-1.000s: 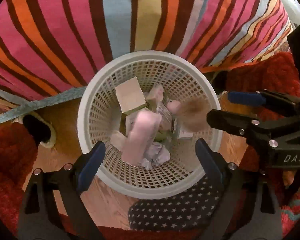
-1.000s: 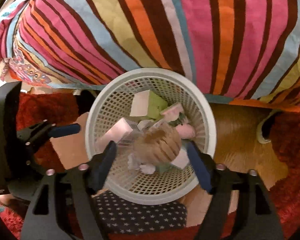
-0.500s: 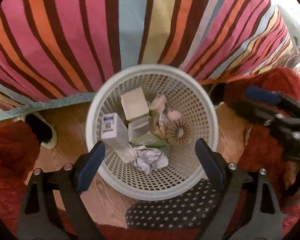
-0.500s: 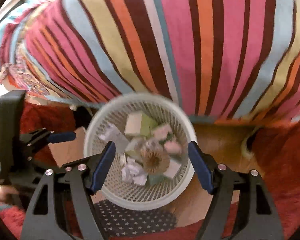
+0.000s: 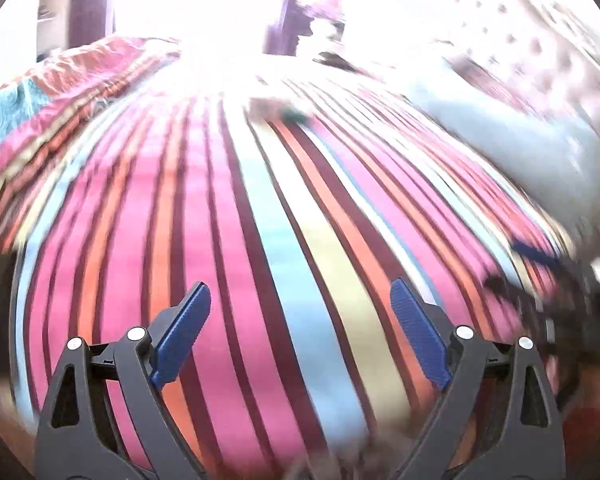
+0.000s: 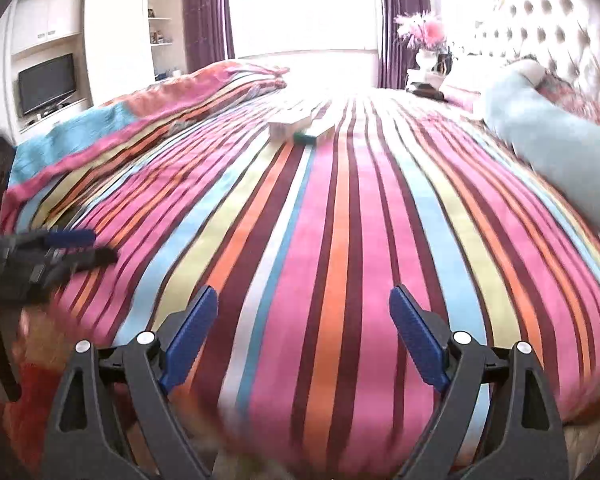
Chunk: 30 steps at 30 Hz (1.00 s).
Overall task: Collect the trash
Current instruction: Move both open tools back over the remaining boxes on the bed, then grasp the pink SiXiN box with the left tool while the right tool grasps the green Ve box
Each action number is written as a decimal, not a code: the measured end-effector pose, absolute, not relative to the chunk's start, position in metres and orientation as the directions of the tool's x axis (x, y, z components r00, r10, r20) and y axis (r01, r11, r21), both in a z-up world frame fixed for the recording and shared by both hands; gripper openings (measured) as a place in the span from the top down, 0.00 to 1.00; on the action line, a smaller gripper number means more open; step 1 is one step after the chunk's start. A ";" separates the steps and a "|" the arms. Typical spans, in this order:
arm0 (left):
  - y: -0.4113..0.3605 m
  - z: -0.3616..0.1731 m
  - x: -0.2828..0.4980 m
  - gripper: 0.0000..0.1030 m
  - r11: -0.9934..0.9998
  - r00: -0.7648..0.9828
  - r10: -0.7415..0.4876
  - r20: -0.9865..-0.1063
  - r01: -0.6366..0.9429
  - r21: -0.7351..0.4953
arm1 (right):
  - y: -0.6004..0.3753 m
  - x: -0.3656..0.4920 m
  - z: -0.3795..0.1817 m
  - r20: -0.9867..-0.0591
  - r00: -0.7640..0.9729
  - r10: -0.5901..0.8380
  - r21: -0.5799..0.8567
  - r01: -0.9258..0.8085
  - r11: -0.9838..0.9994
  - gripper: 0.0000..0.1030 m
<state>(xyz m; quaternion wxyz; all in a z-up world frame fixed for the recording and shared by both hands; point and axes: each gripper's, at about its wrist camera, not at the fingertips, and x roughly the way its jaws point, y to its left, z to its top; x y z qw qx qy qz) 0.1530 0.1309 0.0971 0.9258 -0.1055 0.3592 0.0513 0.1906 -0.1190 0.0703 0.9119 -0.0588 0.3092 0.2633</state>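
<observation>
A few pale boxes [image 6: 296, 126], one with a green end, lie far out on the striped bed cover [image 6: 340, 240]. In the left wrist view they are only a blur [image 5: 284, 108]. My right gripper [image 6: 303, 292] hangs above the near edge of the bed, well short of the boxes, and its jaws are opening with nothing between them. My left gripper [image 5: 300, 286] is open and empty over the same cover [image 5: 260, 280]. Each gripper shows at the edge of the other's view: the left gripper [image 6: 60, 248] and the right gripper [image 5: 540, 264]. The trash basket is out of view.
A pale blue pillow [image 6: 540, 140] lies at the right of the bed below a tufted headboard [image 6: 540, 32]. A folded quilt [image 6: 160, 112] runs along the left side. A television [image 6: 46, 82] and shelves stand at the far left. A red rug [image 6: 32, 400] lies at the lower left.
Both grippers rose from over the white basket and tilted up to face across the bed. A round brown thing left the right gripper's jaws and dropped into the basket. The right jaws widened.
</observation>
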 end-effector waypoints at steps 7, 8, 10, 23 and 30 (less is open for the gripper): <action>0.197 0.098 0.332 0.14 0.949 0.742 0.074 -0.666 -0.258 -0.181 | -0.041 0.314 0.066 -0.650 0.645 0.401 0.023 -0.511 0.859 0.19; 0.205 0.096 0.352 0.14 0.947 0.739 0.072 -0.670 -0.263 -0.188 | -0.031 0.328 0.064 -0.655 0.641 0.399 0.023 -0.511 0.859 0.19; 0.215 0.093 0.386 0.14 0.943 0.733 0.056 -0.678 -0.262 -0.205 | -0.018 0.348 0.058 -0.670 0.631 0.391 0.018 -0.512 0.859 0.19; 0.245 0.056 0.510 0.14 0.944 0.677 0.027 -0.736 -0.260 -0.205 | 0.026 0.425 0.045 -0.734 0.545 0.405 0.080 -0.523 0.849 0.19; 0.268 0.061 0.538 0.14 0.957 0.682 0.067 -0.728 -0.251 -0.147 | 0.052 0.463 0.047 -0.732 0.578 0.361 0.040 -0.492 0.870 0.19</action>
